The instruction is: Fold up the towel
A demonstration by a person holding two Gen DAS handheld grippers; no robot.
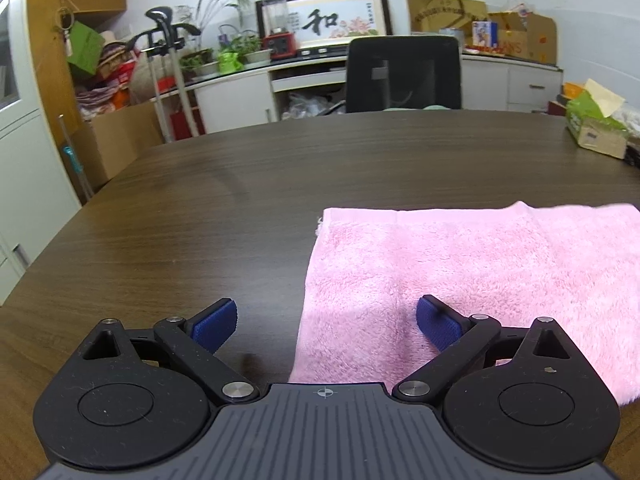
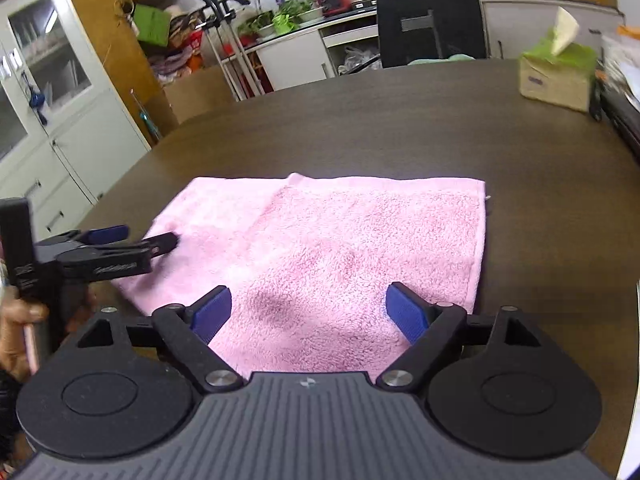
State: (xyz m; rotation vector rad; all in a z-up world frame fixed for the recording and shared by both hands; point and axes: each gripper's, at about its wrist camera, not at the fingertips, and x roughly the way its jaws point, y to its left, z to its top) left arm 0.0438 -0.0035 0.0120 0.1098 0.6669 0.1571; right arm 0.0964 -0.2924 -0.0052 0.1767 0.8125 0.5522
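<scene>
Dark table [image 2: 400, 132] bears pink towel [image 2: 340, 240] beneath both open hand-held grippers.

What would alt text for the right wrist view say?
A pink towel, folded over on itself, lies flat on a dark wooden table, with the open right gripper over its near edge. The left gripper reaches over the towel's left edge; a tissue box sits far right.

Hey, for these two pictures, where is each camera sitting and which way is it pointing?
Left wrist: on the left gripper, looking down across the table over the towel's left edge; own open jaws show.
Right wrist: on the right gripper, above the towel; own open jaws, the left gripper and a hand show.
Shared: towel, table, chair.
</scene>
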